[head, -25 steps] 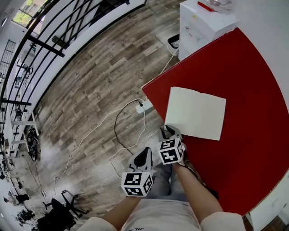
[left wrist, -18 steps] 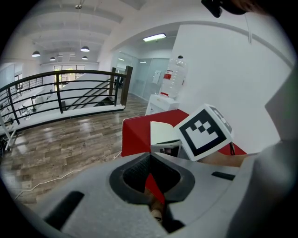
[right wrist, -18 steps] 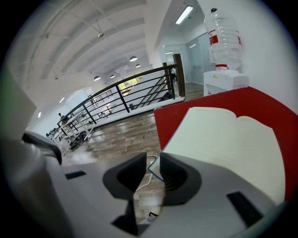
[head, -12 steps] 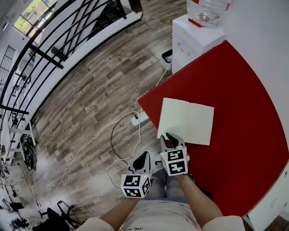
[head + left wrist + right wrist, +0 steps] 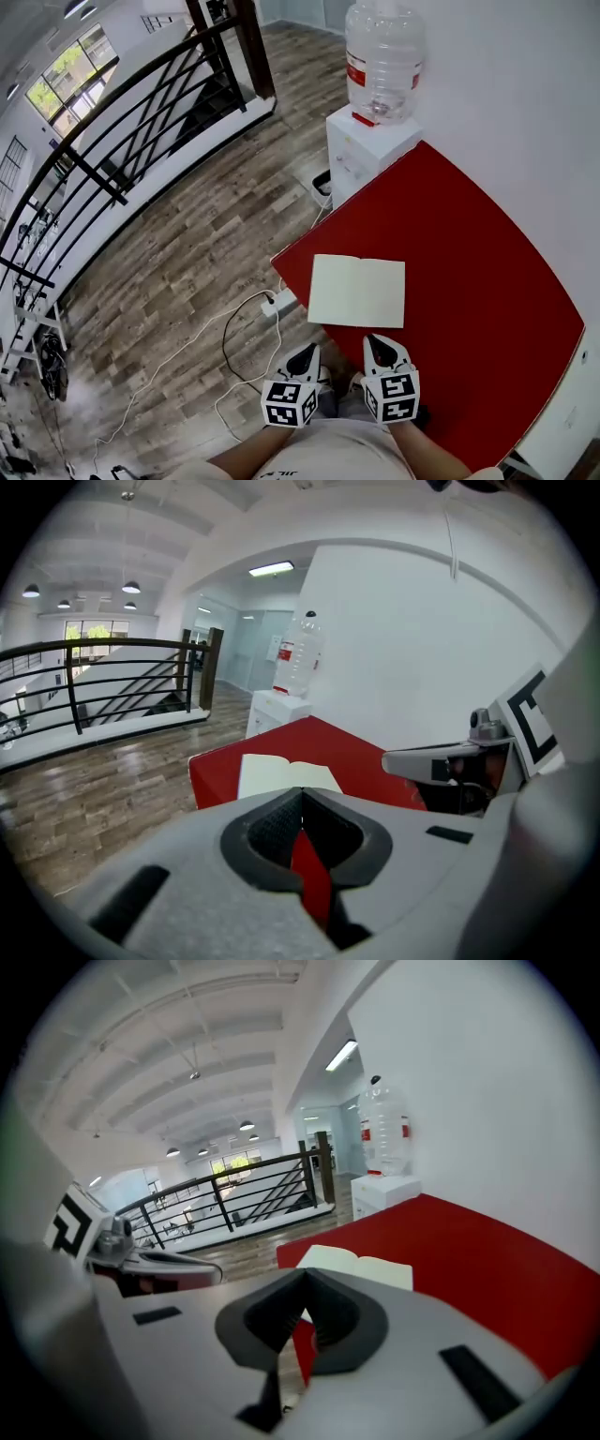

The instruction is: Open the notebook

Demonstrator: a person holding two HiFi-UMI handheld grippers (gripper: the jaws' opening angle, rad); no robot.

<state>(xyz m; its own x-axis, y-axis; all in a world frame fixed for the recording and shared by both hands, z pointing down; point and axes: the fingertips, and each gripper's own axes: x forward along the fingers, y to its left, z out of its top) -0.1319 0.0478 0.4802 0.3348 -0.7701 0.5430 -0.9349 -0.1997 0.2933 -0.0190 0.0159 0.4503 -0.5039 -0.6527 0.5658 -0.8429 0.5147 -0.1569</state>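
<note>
The notebook (image 5: 356, 292) lies open and flat on the red table (image 5: 469, 281), cream pages up, near the table's left edge. Both grippers hover close to my body, short of the notebook and touching nothing. My left gripper (image 5: 302, 356) is out past the table's edge over the floor, its jaws shut and empty. My right gripper (image 5: 378, 345) is over the table's near edge, also shut with nothing in it. The left gripper view shows the notebook (image 5: 281, 775) ahead of the shut jaws (image 5: 301, 794). In the right gripper view the notebook (image 5: 361, 1265) lies beyond the shut jaws (image 5: 305, 1279).
A white water dispenser (image 5: 361, 150) with a clear bottle (image 5: 380, 66) stands at the table's far corner. A power strip (image 5: 275, 305) and cables lie on the wooden floor left of the table. A black railing (image 5: 122, 103) runs along the far left; a white wall borders the right.
Both grippers rose and drew back toward my body, away from the notebook's near left corner. The right gripper's jaws went from open to shut. The head view now takes in more of the room.
</note>
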